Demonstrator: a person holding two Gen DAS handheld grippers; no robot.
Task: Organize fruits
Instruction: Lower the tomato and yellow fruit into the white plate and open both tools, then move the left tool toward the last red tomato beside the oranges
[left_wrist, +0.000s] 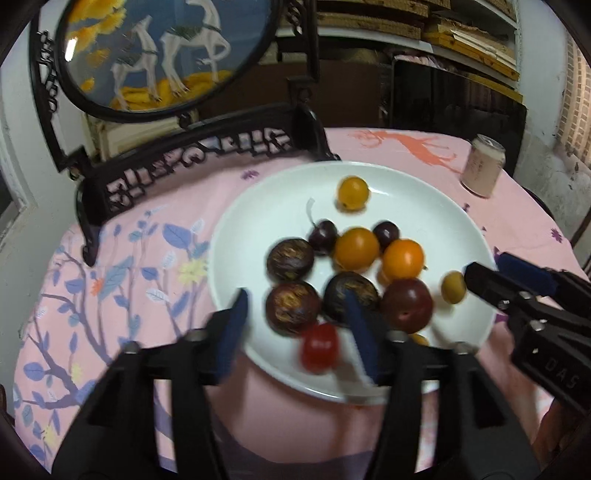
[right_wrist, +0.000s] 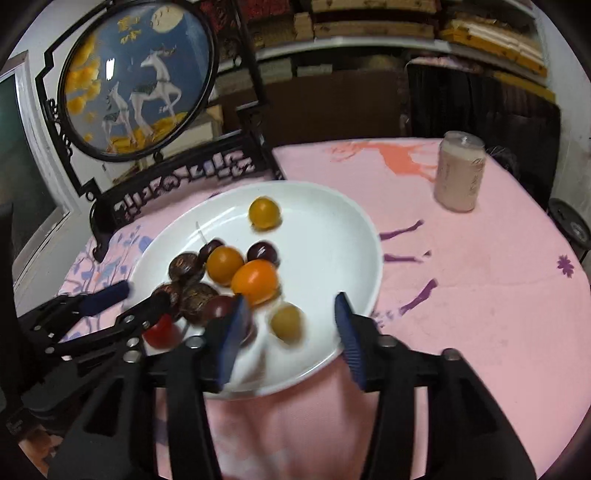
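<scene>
We saw the white plate (right_wrist: 354, 236) near the table's front edge, fruits clustered at its centre and toward 7 o'clock. The left gripper (left_wrist: 295, 314) and right gripper (right_wrist: 290, 317) both hovered part open, holding nothing. Bare pink cloth (right_wrist: 480, 288) lay at 3 o'clock; a can (right_wrist: 460, 171) stood at 1, a carved screen (right_wrist: 140, 85) at 11.
</scene>
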